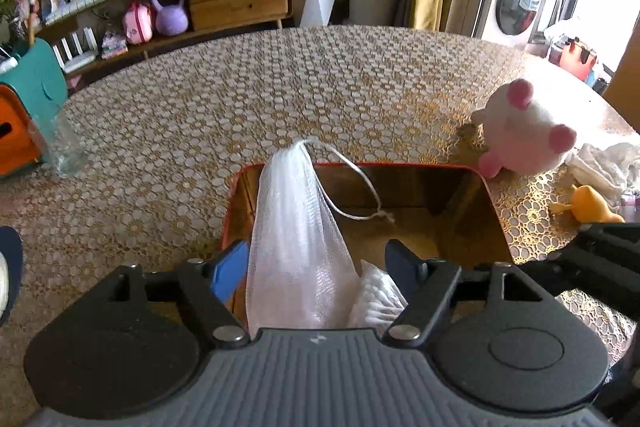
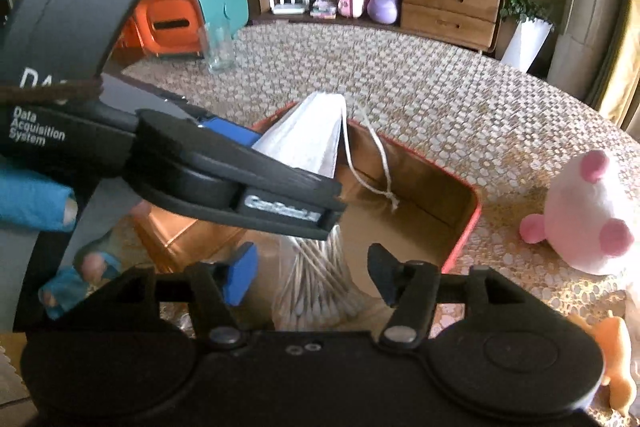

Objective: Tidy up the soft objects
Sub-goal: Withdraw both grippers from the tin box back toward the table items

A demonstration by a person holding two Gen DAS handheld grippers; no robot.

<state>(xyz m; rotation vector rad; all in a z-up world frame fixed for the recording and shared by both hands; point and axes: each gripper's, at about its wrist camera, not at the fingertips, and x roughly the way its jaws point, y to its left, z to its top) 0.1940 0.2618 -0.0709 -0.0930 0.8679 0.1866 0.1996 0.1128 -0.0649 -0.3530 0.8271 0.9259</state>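
A red-rimmed tin (image 1: 400, 166) with a golden inside stands on the lace-covered table. A white mesh drawstring bag (image 1: 296, 227) leans out of it over the far rim. It stands between the wide-apart fingers of my left gripper (image 1: 316, 267), which is open; the pads do not press it. Beside it lies a clear pack of cotton swabs (image 1: 376, 301). In the right wrist view that pack (image 2: 316, 287) sits in the tin (image 2: 468, 227) between the fingers of my right gripper (image 2: 312, 277), also open. The left gripper (image 2: 276, 167) crosses in from the left by the mesh bag (image 2: 308, 139).
A pink-and-white plush (image 1: 520, 135) sits on the table right of the tin, with an orange toy (image 1: 592, 205) and a crumpled white cloth (image 1: 604, 163) nearby. A drinking glass (image 1: 66, 147) and a teal and orange box (image 1: 24, 107) stand at the far left. A blue-gloved hand (image 2: 32, 203) holds the left gripper.
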